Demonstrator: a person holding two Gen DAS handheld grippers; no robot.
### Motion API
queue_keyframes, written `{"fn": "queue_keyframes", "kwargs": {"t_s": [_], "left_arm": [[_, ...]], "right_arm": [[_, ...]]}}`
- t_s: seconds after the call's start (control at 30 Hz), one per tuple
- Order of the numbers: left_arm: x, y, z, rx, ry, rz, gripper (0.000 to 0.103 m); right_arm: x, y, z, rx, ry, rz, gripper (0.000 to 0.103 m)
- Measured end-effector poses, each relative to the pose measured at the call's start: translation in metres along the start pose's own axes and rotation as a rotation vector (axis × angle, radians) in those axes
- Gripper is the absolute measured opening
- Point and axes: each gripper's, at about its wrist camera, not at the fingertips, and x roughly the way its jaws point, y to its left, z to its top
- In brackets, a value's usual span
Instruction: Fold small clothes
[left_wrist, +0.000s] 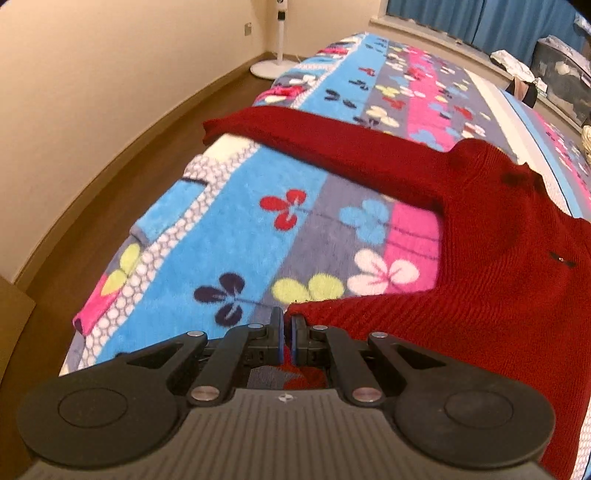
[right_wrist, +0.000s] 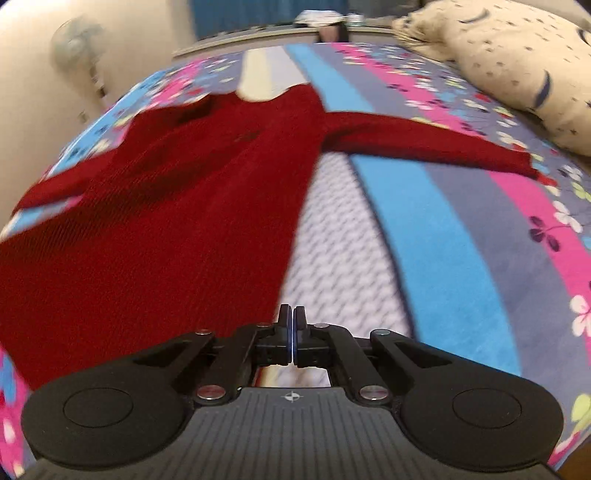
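A dark red knit sweater (left_wrist: 480, 258) lies spread on a flowered blanket (left_wrist: 240, 236), one sleeve (left_wrist: 314, 133) stretched toward the bed's edge. My left gripper (left_wrist: 287, 321) is shut on the sweater's bottom left corner. In the right wrist view the sweater (right_wrist: 166, 206) lies spread on the blanket (right_wrist: 461, 240), its other sleeve (right_wrist: 424, 144) stretched right. My right gripper (right_wrist: 291, 314) is shut at the sweater's bottom right corner; the cloth between the jaws is hidden.
A wooden floor (left_wrist: 122, 184) and a cream wall lie left of the bed. A white standing fan (left_wrist: 275, 55) stands at the far corner. A beige patterned pillow (right_wrist: 517, 66) lies at the bed's right. Blue curtains (left_wrist: 480, 18) hang behind cluttered boxes.
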Motion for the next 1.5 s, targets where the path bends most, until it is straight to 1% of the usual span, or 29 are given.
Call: {"fn": "queue_keyframes", "kwargs": {"t_s": [0.03,0.07,0.1,0.13,0.17,0.23,0.3,0.37,0.47,0.5,0.53,0.57,0.63,0.7,0.73,0.77,0.83,0.87,0.9,0.97,1.03,1.1,1.13,1.17,1.27,1.33,1.37,1.47,1.5], "left_arm": [[0.001,0.001,-0.001,0.000,0.002,0.000,0.004],[0.002,0.001,-0.002,0.001,0.003,0.001,0.004],[0.003,0.001,-0.002,0.000,0.006,0.003,0.004],[0.005,0.001,-0.003,-0.002,0.008,0.004,0.004],[0.005,0.001,-0.003,-0.004,0.010,0.006,0.004],[0.005,0.000,-0.004,-0.004,0.011,0.007,0.004],[0.003,-0.001,-0.006,0.005,0.009,0.006,0.004],[0.000,0.000,-0.006,0.009,0.008,-0.002,0.004],[-0.004,0.004,-0.003,-0.012,0.010,-0.022,0.004],[-0.005,0.006,-0.002,-0.022,0.012,-0.028,0.004],[-0.006,0.007,0.000,-0.030,0.014,-0.034,0.004],[-0.006,0.008,0.001,-0.035,0.016,-0.039,0.004],[-0.006,0.007,0.001,-0.028,0.017,-0.039,0.004],[-0.003,0.005,0.001,-0.023,0.020,-0.032,0.004],[-0.001,0.005,0.001,-0.022,0.022,-0.028,0.004],[0.000,0.005,0.000,-0.023,0.025,-0.026,0.004],[0.003,0.004,-0.001,-0.024,0.028,-0.023,0.004],[0.003,0.004,-0.002,-0.020,0.029,-0.022,0.004],[0.004,0.005,-0.002,-0.018,0.031,-0.023,0.004],[0.006,0.005,-0.002,-0.015,0.036,-0.023,0.004],[0.007,0.006,-0.002,-0.016,0.040,-0.022,0.004],[0.009,0.005,-0.002,-0.015,0.043,-0.019,0.004],[0.009,0.005,-0.002,-0.014,0.042,-0.017,0.004],[0.009,0.004,-0.002,-0.013,0.042,-0.016,0.004],[0.010,0.004,-0.002,-0.014,0.042,-0.013,0.004],[0.010,0.006,-0.002,-0.018,0.045,-0.018,0.004],[0.010,0.007,-0.002,-0.018,0.046,-0.020,0.005],[0.011,0.008,-0.002,-0.014,0.049,-0.023,0.005],[0.011,0.008,-0.002,-0.016,0.048,-0.023,0.005]], "right_arm": [[-0.003,-0.001,0.001,-0.004,0.017,0.010,0.006],[-0.006,-0.001,-0.002,-0.017,0.035,0.020,0.024],[-0.009,0.002,-0.009,-0.036,0.052,0.025,0.039],[-0.011,0.006,-0.020,-0.060,0.063,0.029,0.062],[-0.014,0.011,-0.031,-0.086,0.072,0.038,0.065],[-0.014,0.026,-0.054,-0.141,0.101,0.061,0.065],[-0.013,0.041,-0.067,-0.164,0.117,0.083,0.065],[-0.009,0.059,-0.073,-0.208,0.123,0.086,0.068],[0.006,0.082,-0.071,-0.271,0.093,0.024,0.073],[0.013,0.083,-0.067,-0.248,0.093,-0.013,0.073],[0.017,0.080,-0.061,-0.191,0.096,-0.030,0.073],[0.017,0.073,-0.054,-0.105,0.102,-0.025,0.072],[0.012,0.053,-0.038,0.058,0.088,0.003,0.072],[0.010,0.029,-0.024,0.186,0.080,0.029,0.072],[0.011,0.017,-0.019,0.248,0.094,0.051,0.073],[0.014,0.002,-0.013,0.322,0.123,0.079,0.073],[0.021,-0.017,-0.009,0.422,0.184,0.146,0.076],[0.026,-0.026,-0.007,0.460,0.224,0.192,0.076],[0.029,-0.033,-0.006,0.488,0.251,0.216,0.076],[0.029,-0.042,-0.007,0.519,0.272,0.231,0.077],[0.027,-0.047,-0.010,0.533,0.258,0.194,0.077],[0.024,-0.050,-0.009,0.546,0.196,0.110,0.077],[0.024,-0.053,-0.008,0.557,0.176,0.089,0.077],[0.025,-0.055,-0.007,0.570,0.168,0.085,0.077],[0.037,-0.057,-0.011,0.583,0.191,0.088,0.077],[0.039,-0.059,-0.015,0.603,0.176,0.075,0.077],[0.040,-0.064,-0.017,0.646,0.164,0.083,0.076],[0.031,-0.090,-0.027,0.883,0.114,0.140,0.072],[0.029,-0.097,-0.027,0.940,0.093,0.166,0.070]]}}
